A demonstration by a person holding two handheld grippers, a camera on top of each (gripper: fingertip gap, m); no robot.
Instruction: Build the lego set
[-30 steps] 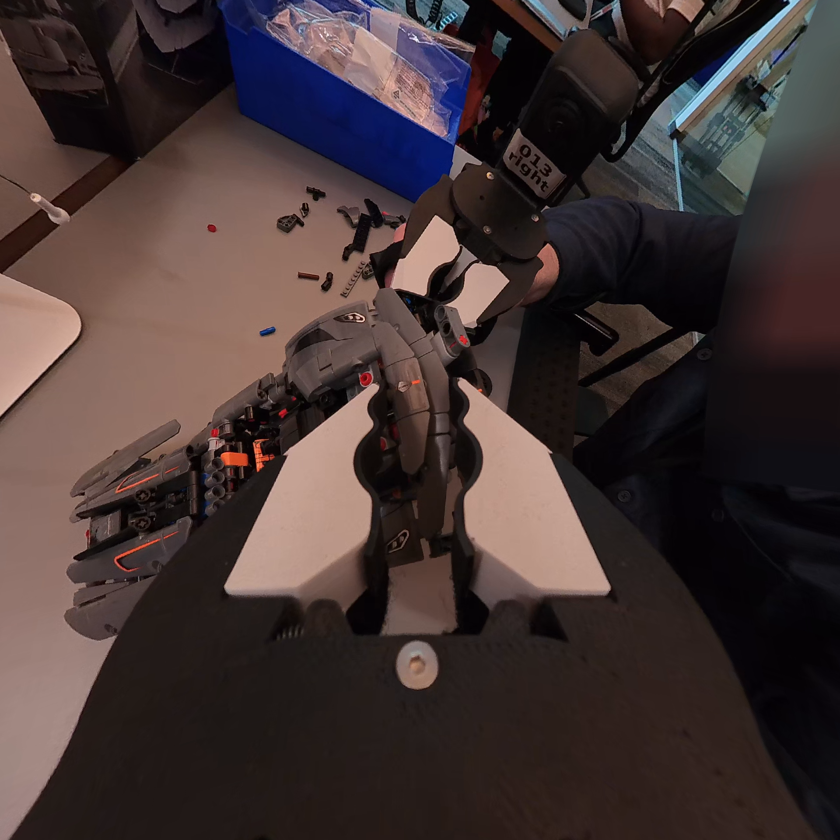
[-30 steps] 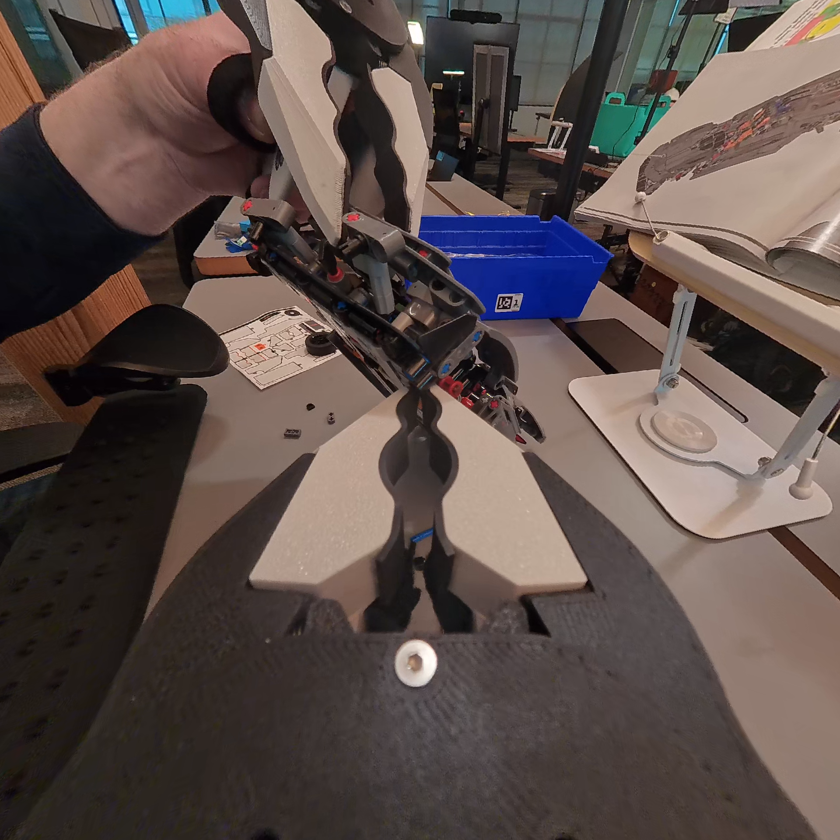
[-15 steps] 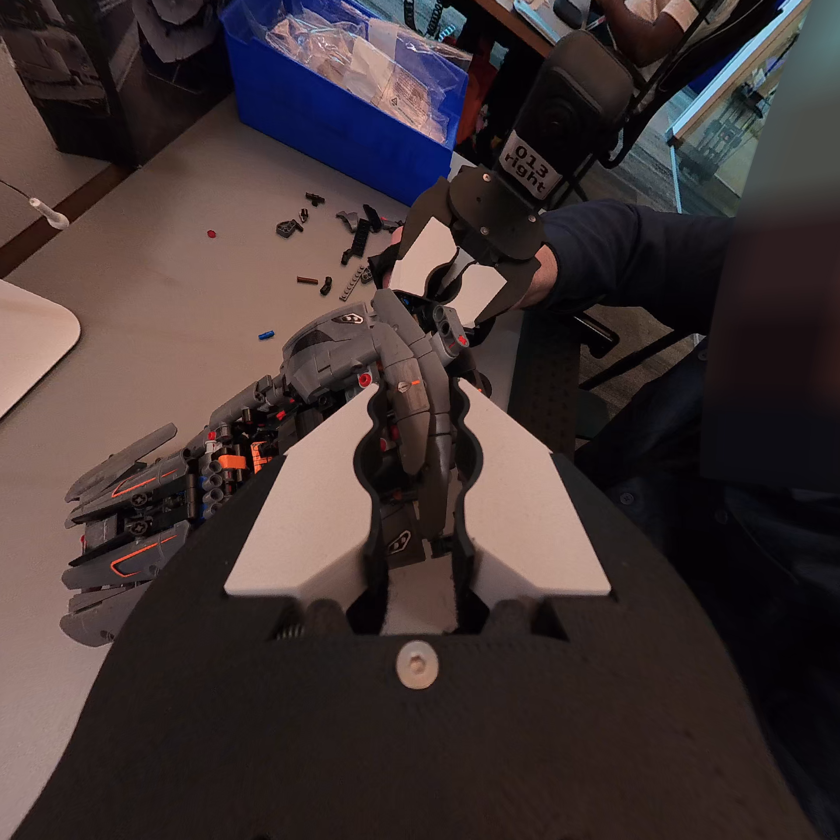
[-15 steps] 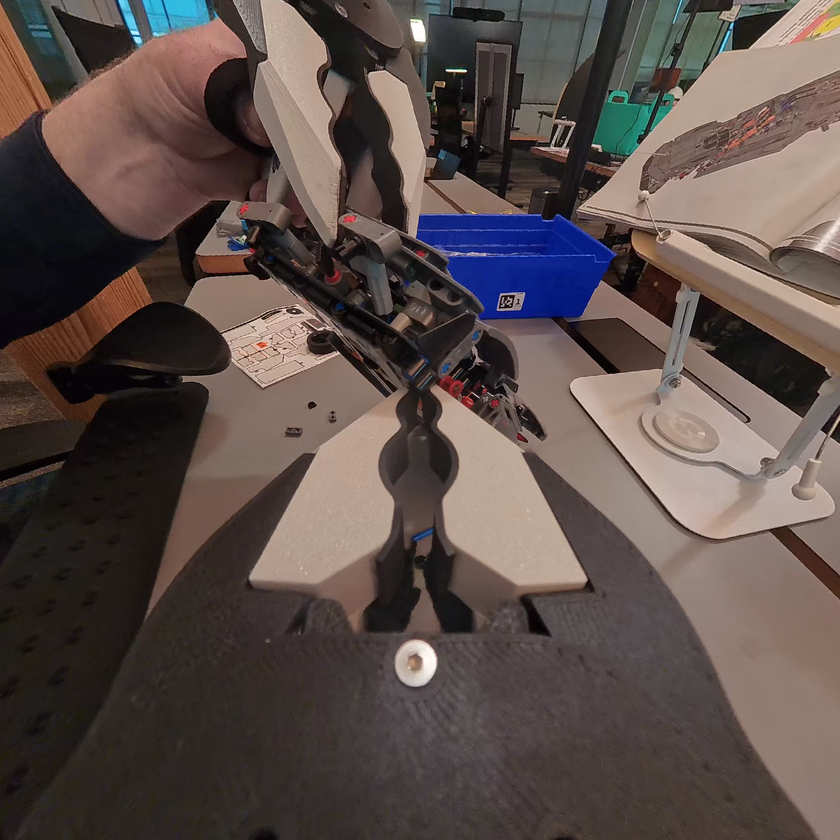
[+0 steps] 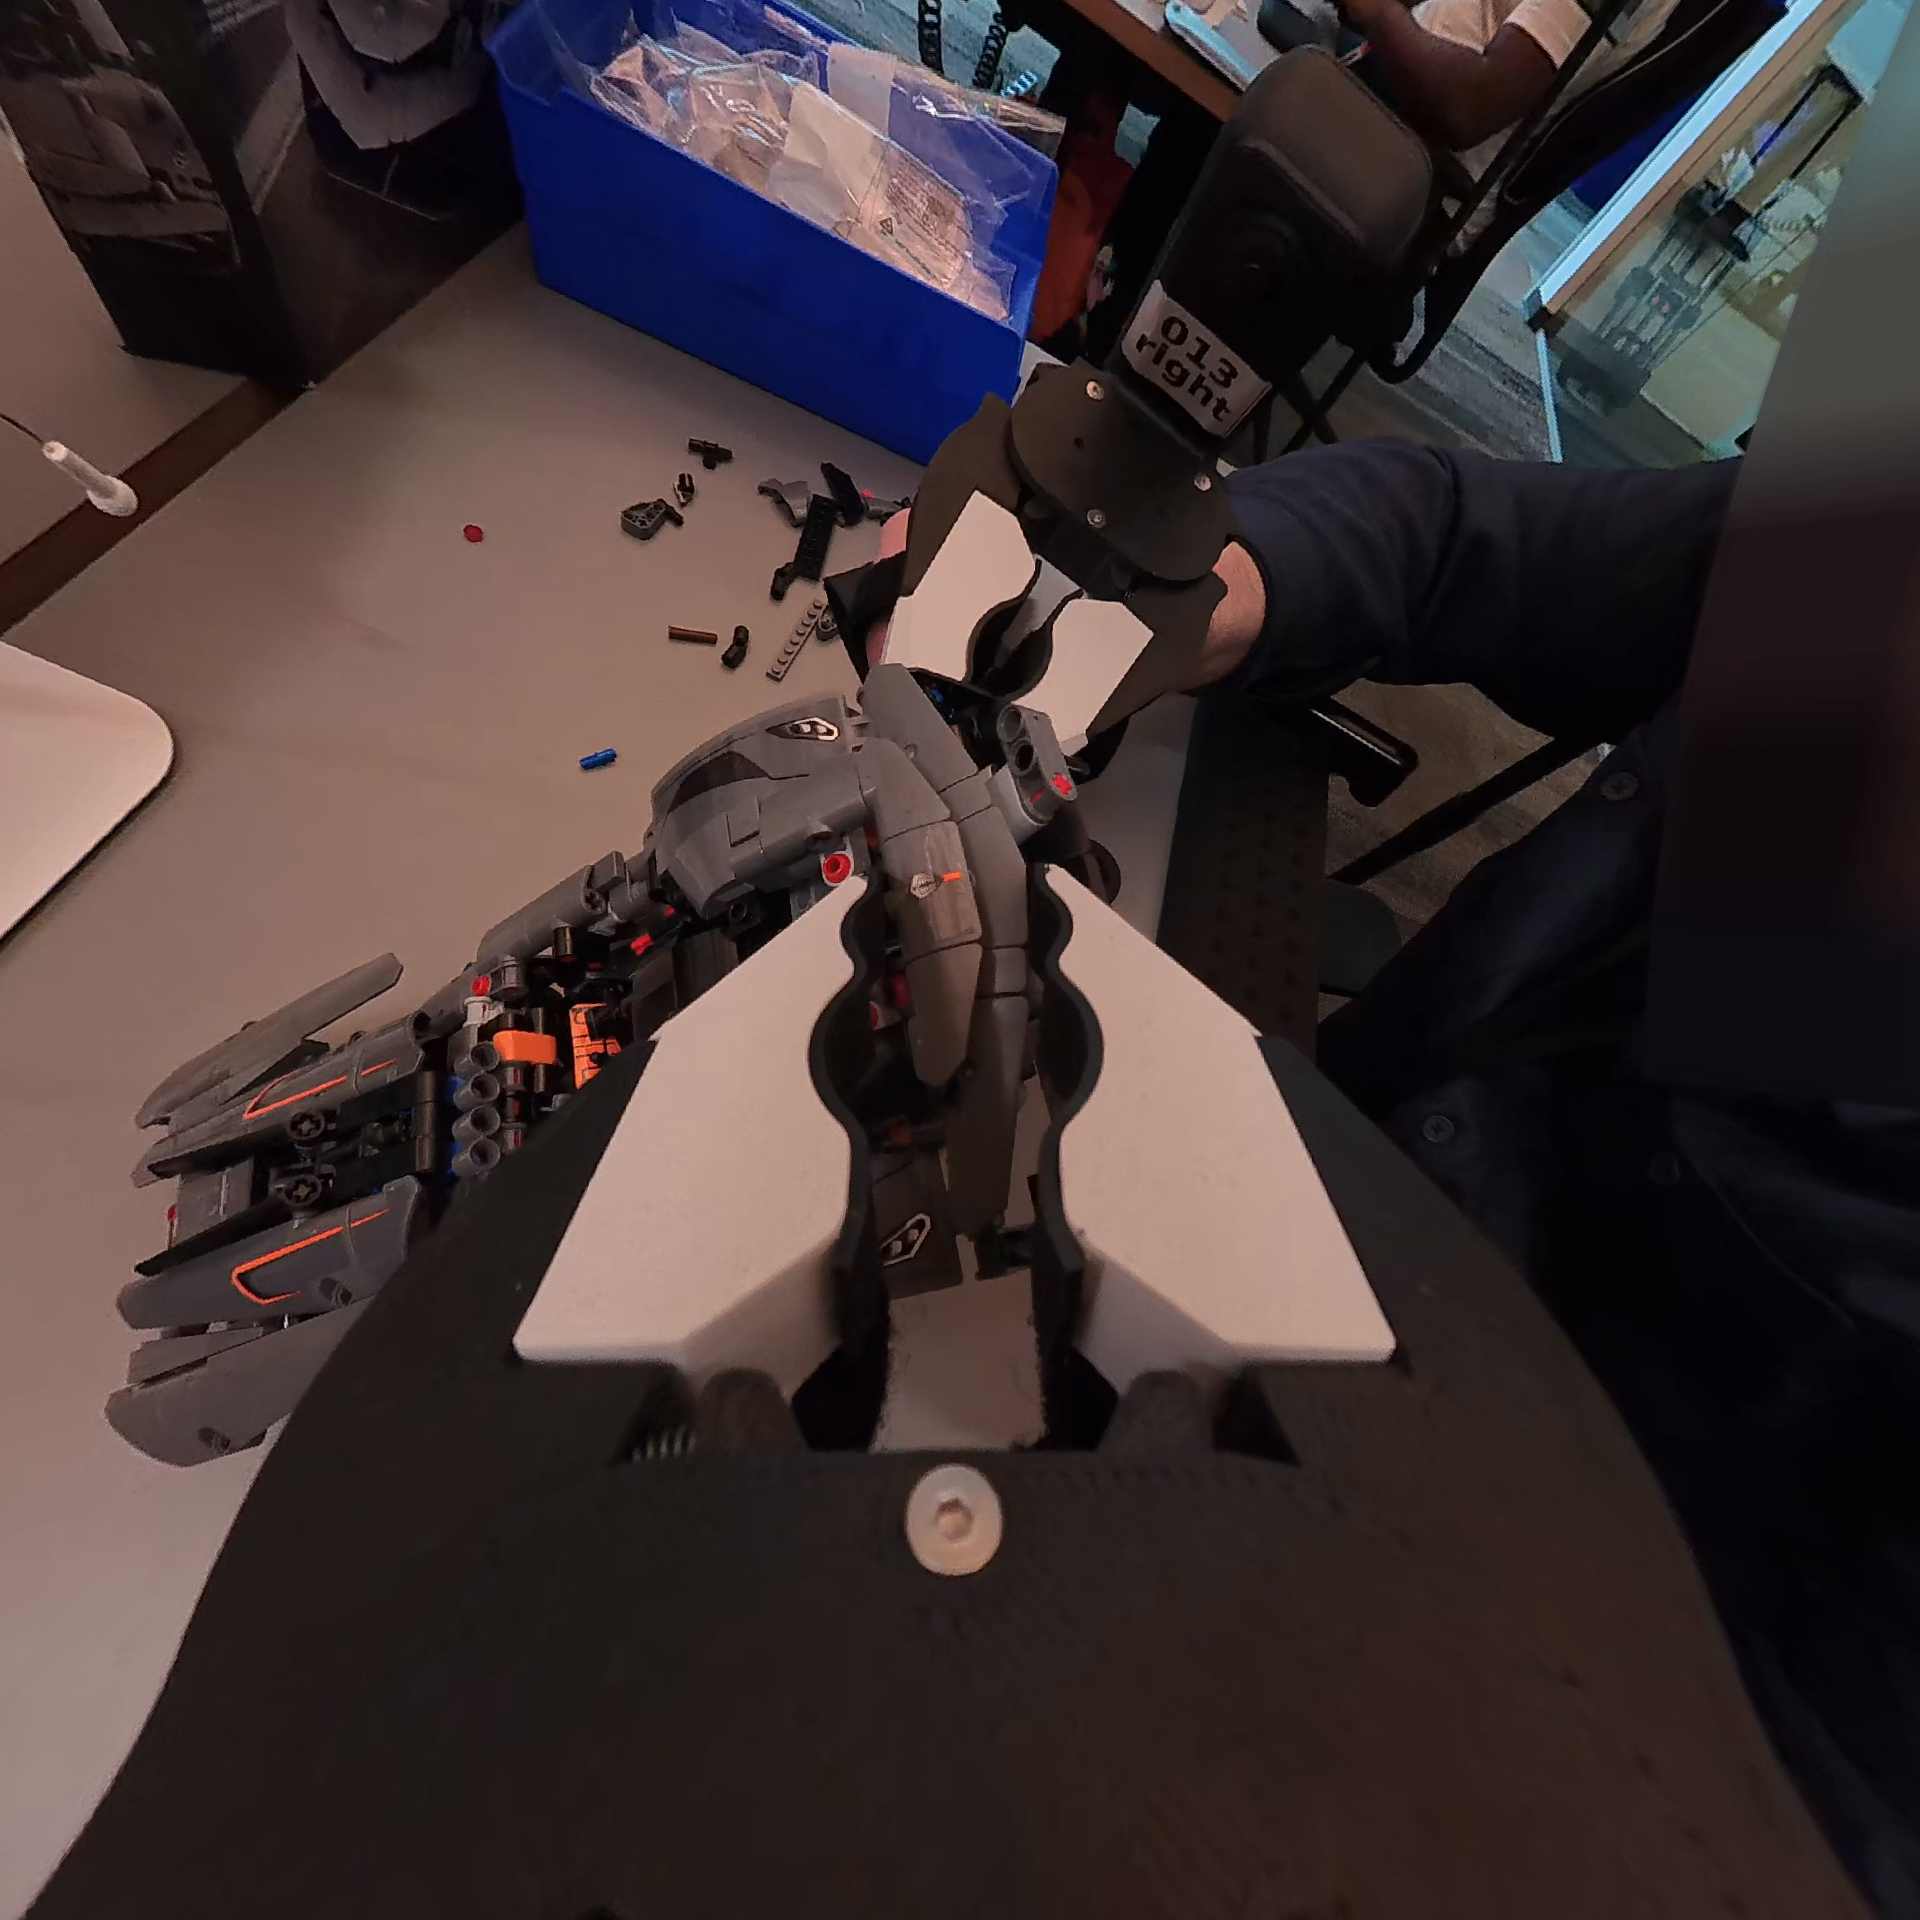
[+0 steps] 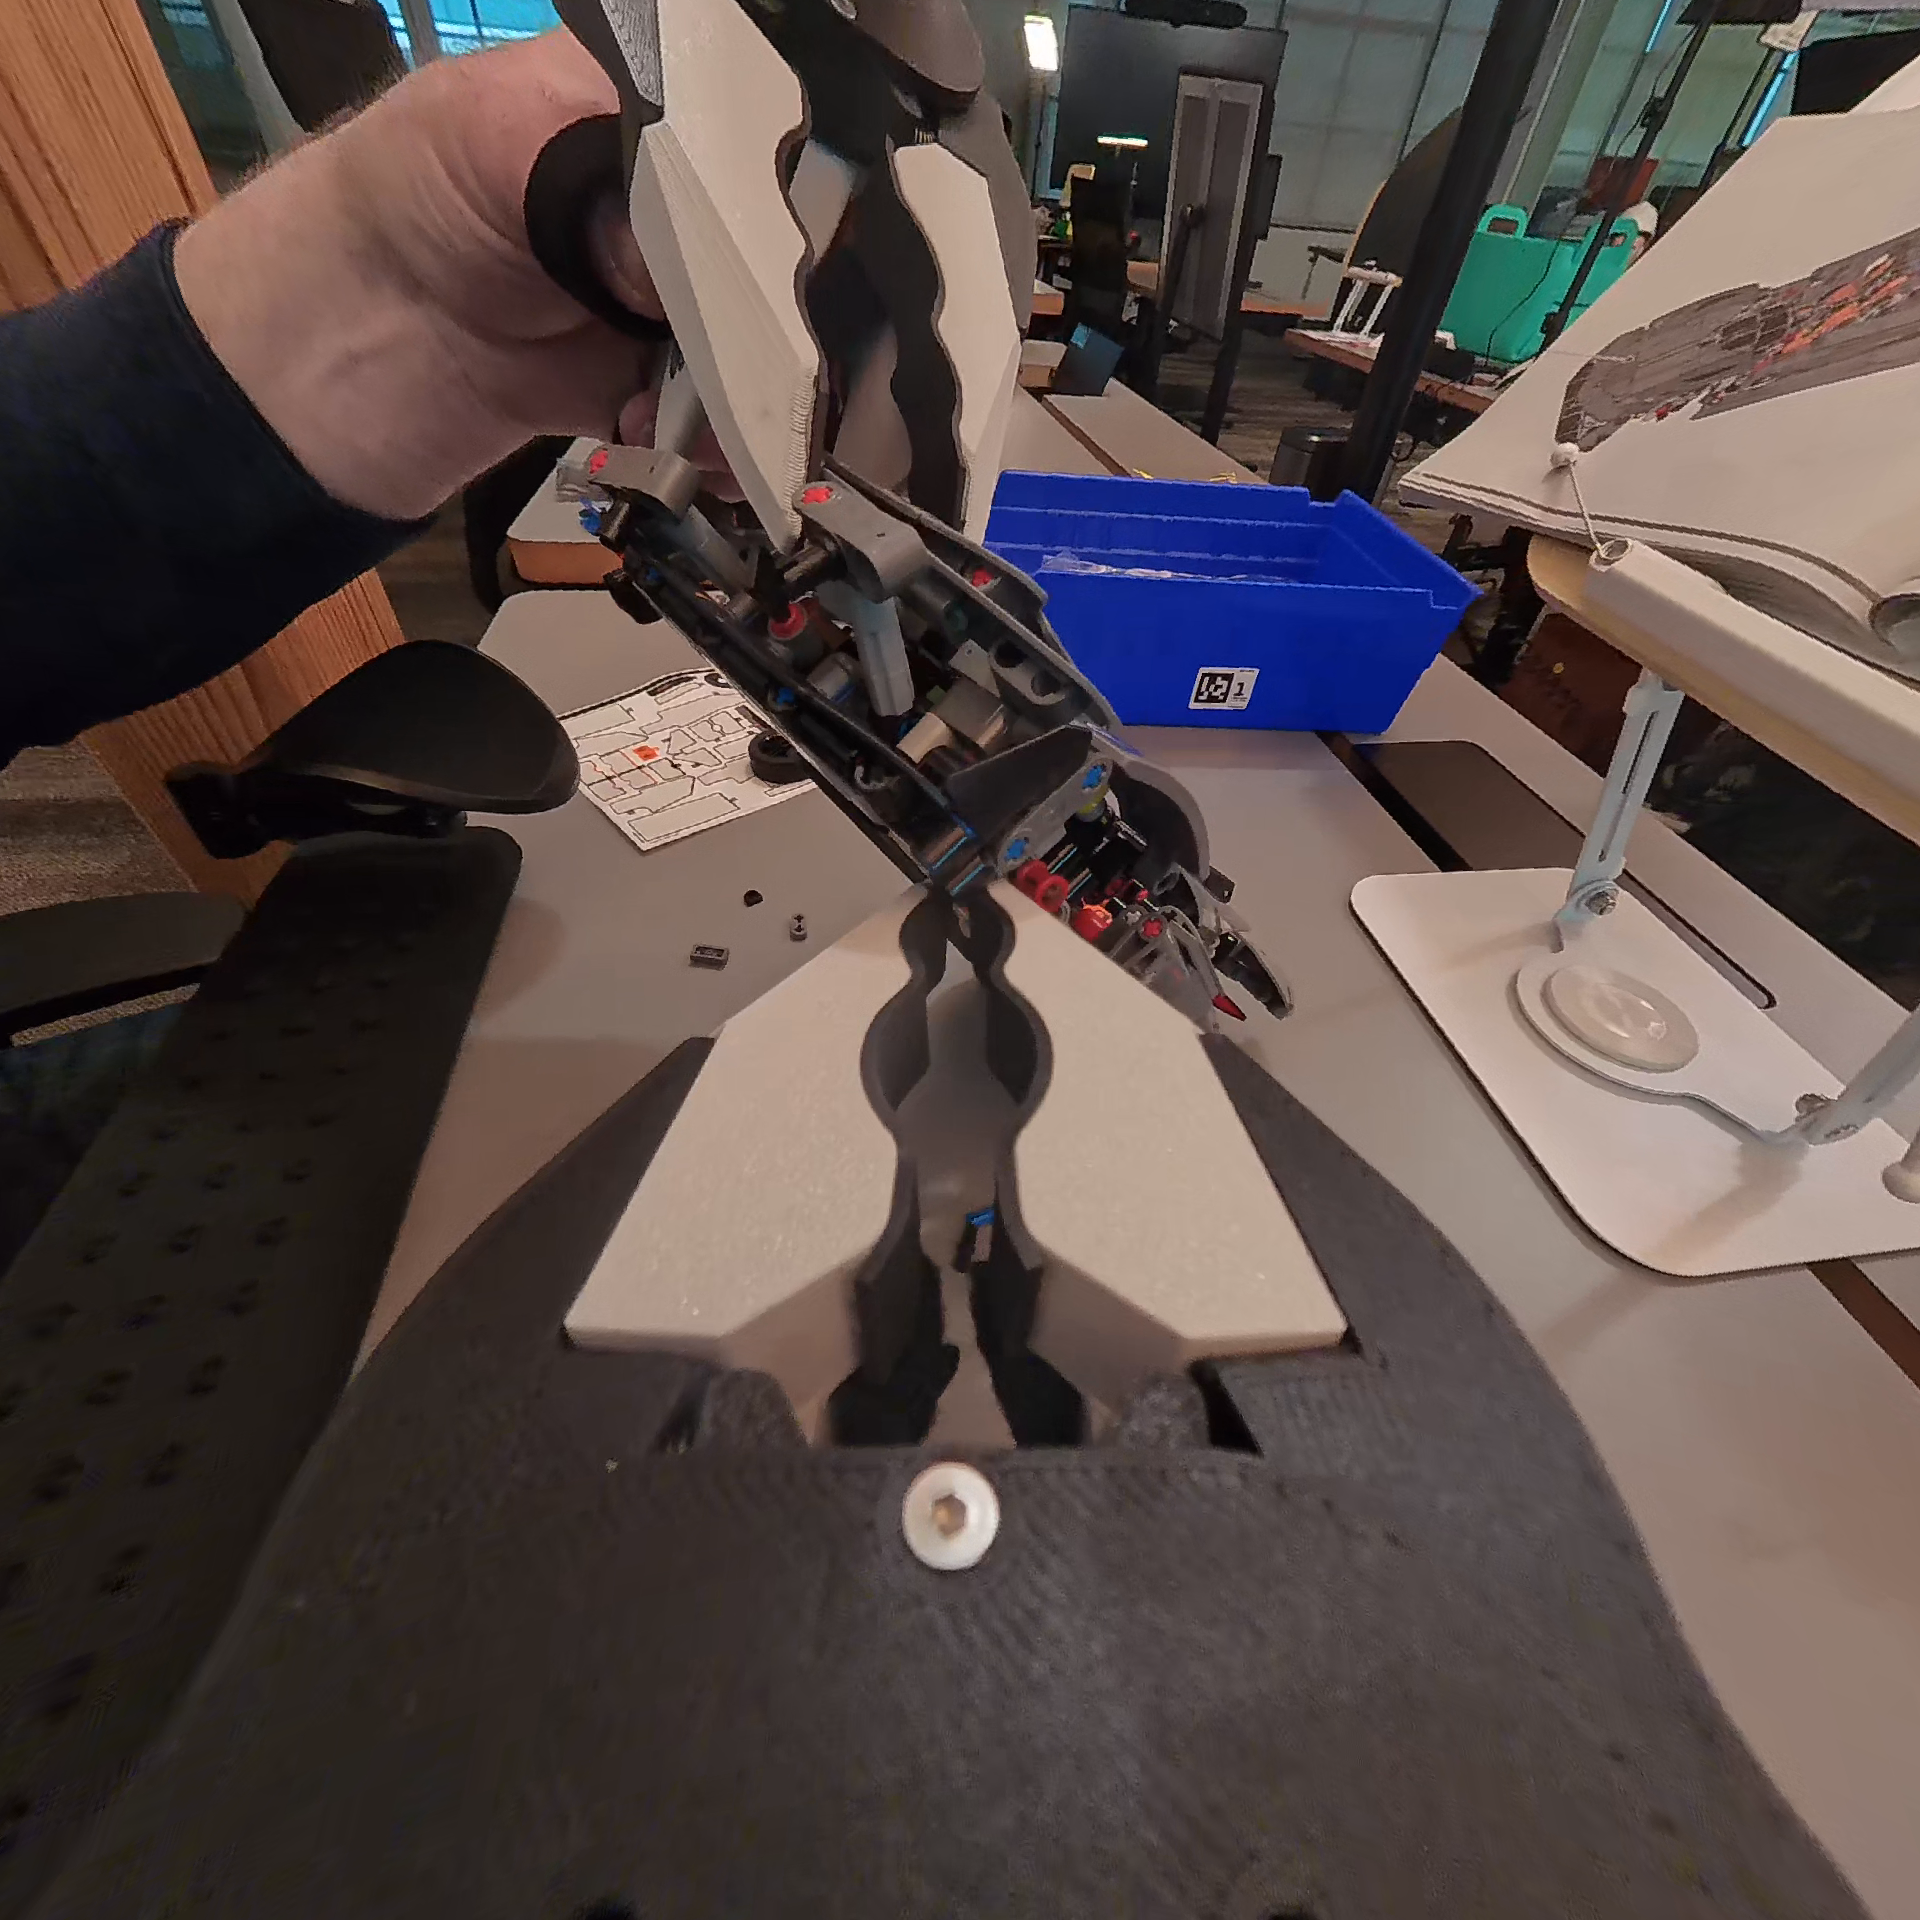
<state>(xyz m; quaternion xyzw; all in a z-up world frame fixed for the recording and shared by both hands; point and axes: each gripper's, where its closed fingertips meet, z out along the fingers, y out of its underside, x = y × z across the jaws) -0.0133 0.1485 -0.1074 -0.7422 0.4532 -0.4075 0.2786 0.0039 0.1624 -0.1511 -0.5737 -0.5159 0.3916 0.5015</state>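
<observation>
Tilting nose-up from the table (image 5: 312,727), the lego model (image 5: 727,831) is clamped by left tongs (image 5: 951,904) and right tongs (image 6: 961,914).

The left gripper (image 5: 951,914) clamps the grey lego model's (image 5: 769,800) front end; the right gripper (image 5: 1023,665) pinches its far tip. Loose pieces (image 5: 769,561) lie beyond the model, before the blue bin (image 5: 748,260).

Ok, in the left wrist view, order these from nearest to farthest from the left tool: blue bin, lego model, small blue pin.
1. lego model, clamped in the left tool
2. small blue pin, on the table beyond the model, left
3. blue bin, at the far table edge
</observation>
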